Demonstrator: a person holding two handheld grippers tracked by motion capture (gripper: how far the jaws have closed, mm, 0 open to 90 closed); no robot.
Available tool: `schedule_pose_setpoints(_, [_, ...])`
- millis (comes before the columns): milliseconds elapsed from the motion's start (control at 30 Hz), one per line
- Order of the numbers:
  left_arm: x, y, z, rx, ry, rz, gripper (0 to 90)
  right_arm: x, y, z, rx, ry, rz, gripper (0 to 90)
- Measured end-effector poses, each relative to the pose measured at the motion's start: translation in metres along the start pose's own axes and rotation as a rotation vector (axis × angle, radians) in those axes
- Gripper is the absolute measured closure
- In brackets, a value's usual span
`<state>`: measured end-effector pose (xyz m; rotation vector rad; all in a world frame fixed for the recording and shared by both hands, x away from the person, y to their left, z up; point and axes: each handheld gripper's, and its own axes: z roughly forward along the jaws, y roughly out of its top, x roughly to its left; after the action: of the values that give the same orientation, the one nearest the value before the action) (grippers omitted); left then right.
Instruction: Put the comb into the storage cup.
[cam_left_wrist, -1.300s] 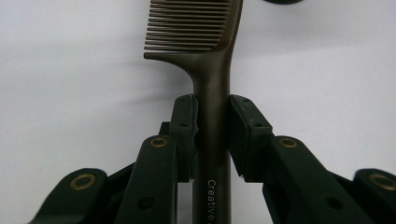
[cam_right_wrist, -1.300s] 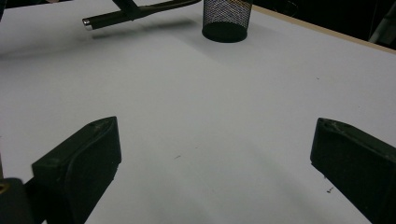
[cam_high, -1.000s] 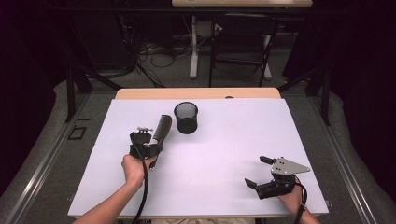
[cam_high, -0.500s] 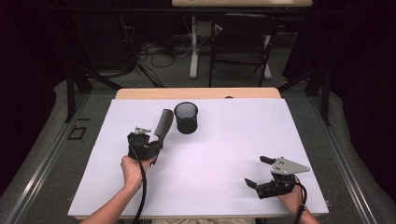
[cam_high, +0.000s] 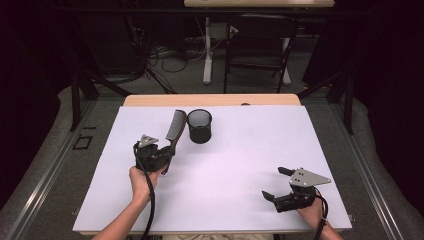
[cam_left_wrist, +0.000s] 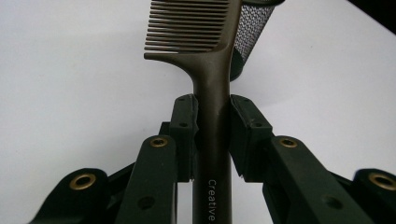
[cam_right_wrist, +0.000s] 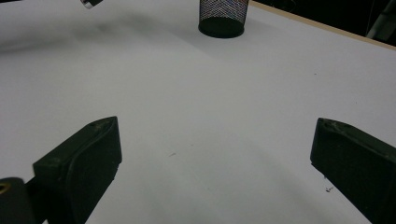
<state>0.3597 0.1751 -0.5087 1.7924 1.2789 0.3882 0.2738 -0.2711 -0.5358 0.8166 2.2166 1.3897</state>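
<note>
White tabletop (cam_high: 240, 170); left gripper (cam_left_wrist: 211, 126) fingers clamped on "Creative" comb (cam_left_wrist: 212, 93), right gripper (cam_right_wrist: 215, 158) fingers wide, empty.

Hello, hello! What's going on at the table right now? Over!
Left gripper shut on comb, teeth beside mesh cup. Right gripper open, empty, low over table. Nothing between comb and cup. Over.

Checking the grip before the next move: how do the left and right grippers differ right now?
The left gripper is shut on the comb handle beside the mesh cup; the right gripper stands wide open, holding nothing. The left is mid-table, the right near the front right corner. Both are black and hand-held.
</note>
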Motion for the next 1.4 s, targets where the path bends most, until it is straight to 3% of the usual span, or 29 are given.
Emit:
schedule_pose_setpoints(133, [0.002,-0.003,-0.001,-0.022,-0.021,-0.002,72.6,0.0,0.0,0.0,0.002,-0.003,0.003,1.7])
schedule_pose_setpoints(367, [-0.003,-0.001,-0.004,-0.08,-0.038,0.058,72.6,0.001,0.0,0.001,0.008,-0.001,-0.005,1.7])
schedule_pose_setpoints(867, [0.005,-0.004,0.0,-0.159,-0.096,0.051,72.6,0.0,-0.001,0.003,0.015,-0.005,0.0,1.7])
schedule_pose_setpoints(1000, [0.004,-0.001,-0.002,-0.175,-0.095,0.073,72.6,-0.001,-0.001,0.003,0.015,-0.007,-0.001,1.7])
schedule_pose_setpoints(1400, [0.003,0.011,-0.002,-0.211,-0.102,0.08,72.6,-0.001,-0.001,0.002,0.016,-0.009,-0.002,1.8])
